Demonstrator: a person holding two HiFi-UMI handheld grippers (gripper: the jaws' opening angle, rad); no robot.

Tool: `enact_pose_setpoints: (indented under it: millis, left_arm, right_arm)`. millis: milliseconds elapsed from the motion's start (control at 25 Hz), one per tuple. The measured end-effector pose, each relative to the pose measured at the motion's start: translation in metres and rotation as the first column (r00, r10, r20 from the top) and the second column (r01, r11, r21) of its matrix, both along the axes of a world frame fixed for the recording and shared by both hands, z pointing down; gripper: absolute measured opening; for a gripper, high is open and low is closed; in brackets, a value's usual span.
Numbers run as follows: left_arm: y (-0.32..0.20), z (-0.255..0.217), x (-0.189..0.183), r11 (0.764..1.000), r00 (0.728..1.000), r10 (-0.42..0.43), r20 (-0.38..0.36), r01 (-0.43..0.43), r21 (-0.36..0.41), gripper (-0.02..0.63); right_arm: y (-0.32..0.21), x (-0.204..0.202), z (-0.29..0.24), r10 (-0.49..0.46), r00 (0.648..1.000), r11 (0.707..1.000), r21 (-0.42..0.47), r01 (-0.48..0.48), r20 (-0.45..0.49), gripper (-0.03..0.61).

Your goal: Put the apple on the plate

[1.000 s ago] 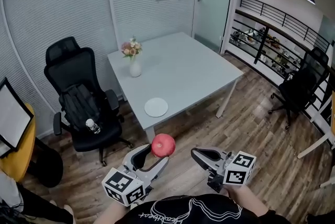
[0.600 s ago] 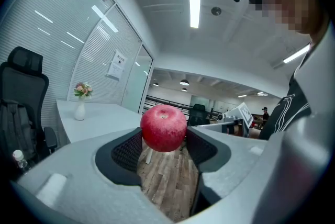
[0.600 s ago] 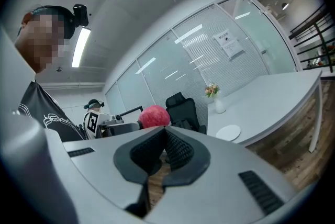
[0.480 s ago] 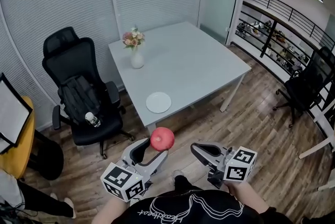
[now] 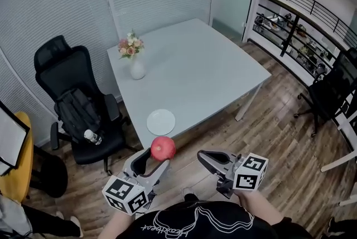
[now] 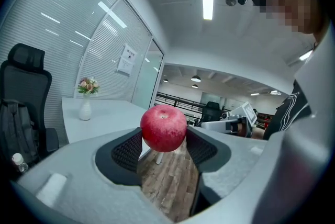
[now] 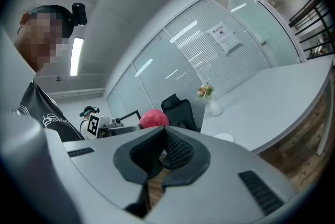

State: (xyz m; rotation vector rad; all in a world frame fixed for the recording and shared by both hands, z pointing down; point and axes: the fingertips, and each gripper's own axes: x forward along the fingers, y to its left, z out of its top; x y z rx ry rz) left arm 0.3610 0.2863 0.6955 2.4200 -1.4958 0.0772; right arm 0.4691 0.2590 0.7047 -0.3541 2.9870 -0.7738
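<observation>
A red apple sits between the fingertips of my left gripper, which is shut on it above the wooden floor. The left gripper view shows the apple pinched between both black pads, stem side up. The white plate lies empty on the near corner of the pale table, just beyond the apple. My right gripper hangs to the right of the apple, jaws together and holding nothing. In the right gripper view the apple shows past its closed tips, and the plate lies on the table's edge.
A white vase of flowers stands at the table's far left. A black office chair with a backpack and a bottle is left of the table. Another black chair and a railing are to the right.
Both grippers have moved forward toward the table, the left one still carrying the apple. The plate and table edge now lie closer to the apple.
</observation>
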Motion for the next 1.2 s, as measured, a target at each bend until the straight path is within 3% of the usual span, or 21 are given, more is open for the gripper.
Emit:
enact_pose_setpoints:
  millis: [240, 520, 760, 1000, 1200]
  left_arm:
    - [-0.058, 0.011, 0.002, 0.999, 0.999, -0.042, -0.005, 0.042, -0.022, 0.268]
    - [-0.094, 0.025, -0.002, 0.994, 0.994, -0.105, 0.019, 0.106, -0.016, 0.268]
    - [-0.122, 0.052, -0.029, 0.986, 0.985, -0.16, 0.067, 0.163, -0.036, 0.27]
    - [-0.147, 0.092, -0.055, 0.979, 0.968, -0.179, 0.176, 0.192, -0.064, 0.268]
    - [-0.177, 0.133, -0.08, 0.971, 0.964, -0.18, 0.194, 0.206, -0.122, 0.268]
  right_arm:
    - [-0.06, 0.004, 0.002, -0.033, 0.999, 0.999, -0.004, 0.033, 0.003, 0.009]
    - [-0.095, 0.004, 0.018, -0.077, 0.997, 0.997, -0.013, 0.077, -0.005, 0.009]
    - [-0.116, -0.004, 0.031, -0.074, 0.997, 0.996, -0.046, 0.073, 0.0, 0.009]
    - [-0.129, -0.017, 0.046, -0.062, 0.998, 0.994, -0.092, 0.06, -0.018, 0.009]
    - [-0.146, -0.03, 0.055, -0.048, 0.998, 0.993, -0.112, 0.043, -0.044, 0.009]
